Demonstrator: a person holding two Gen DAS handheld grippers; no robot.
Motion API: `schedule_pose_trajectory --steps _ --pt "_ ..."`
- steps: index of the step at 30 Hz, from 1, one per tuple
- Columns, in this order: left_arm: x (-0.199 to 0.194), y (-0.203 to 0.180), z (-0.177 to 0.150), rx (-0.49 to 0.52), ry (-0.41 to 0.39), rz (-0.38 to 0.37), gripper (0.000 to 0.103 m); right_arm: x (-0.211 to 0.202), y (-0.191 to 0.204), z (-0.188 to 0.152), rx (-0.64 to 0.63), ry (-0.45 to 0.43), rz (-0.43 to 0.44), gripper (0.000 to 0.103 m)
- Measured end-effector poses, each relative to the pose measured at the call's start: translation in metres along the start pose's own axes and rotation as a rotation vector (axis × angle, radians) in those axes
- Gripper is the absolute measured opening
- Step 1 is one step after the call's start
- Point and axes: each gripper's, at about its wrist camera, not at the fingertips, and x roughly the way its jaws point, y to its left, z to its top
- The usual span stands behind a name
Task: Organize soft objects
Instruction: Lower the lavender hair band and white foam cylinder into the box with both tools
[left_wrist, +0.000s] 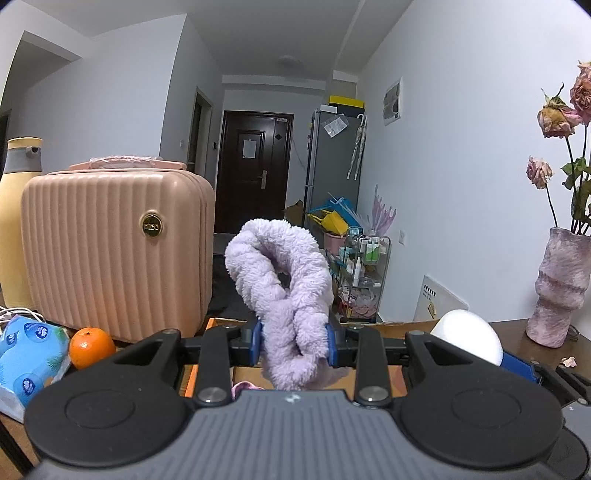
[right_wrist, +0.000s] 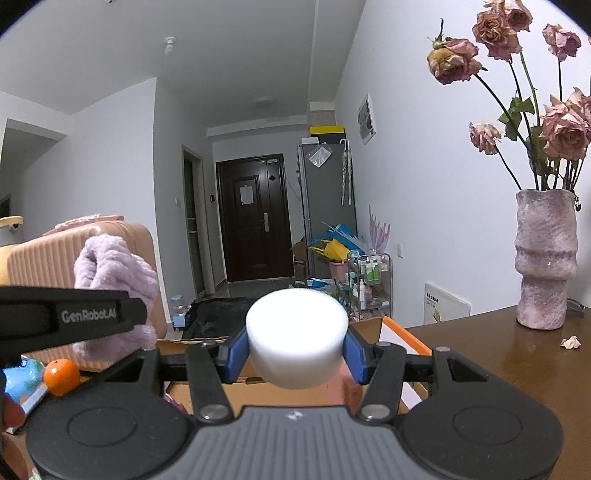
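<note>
My left gripper (left_wrist: 294, 341) is shut on a fluffy lilac cloth (left_wrist: 284, 280) that loops upward from between its blue pads. In the right wrist view the same lilac cloth (right_wrist: 114, 269) shows at the left, behind the black side of the left gripper. My right gripper (right_wrist: 295, 349) is shut on a white foam cylinder (right_wrist: 295, 332), squeezed between its blue pads (right_wrist: 236, 354). The white foam cylinder (left_wrist: 469, 339) also appears at the right of the left wrist view. Both grippers hang over an open cardboard box with an orange edge (right_wrist: 402, 332).
A pink ribbed suitcase (left_wrist: 110, 251) stands at the left, with an orange (left_wrist: 91, 347) and a blue tissue pack (left_wrist: 29, 354) in front of it. A mottled pink vase (right_wrist: 545, 258) with dried roses stands on the brown table (right_wrist: 498, 362) at the right.
</note>
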Motion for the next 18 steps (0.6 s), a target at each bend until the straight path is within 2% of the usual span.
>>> schedule_pose_trajectory --steps 18 --pt "0.03 0.001 0.004 -0.001 0.073 -0.017 0.032 0.022 0.006 -0.002 -0.025 0.052 -0.02 0.053"
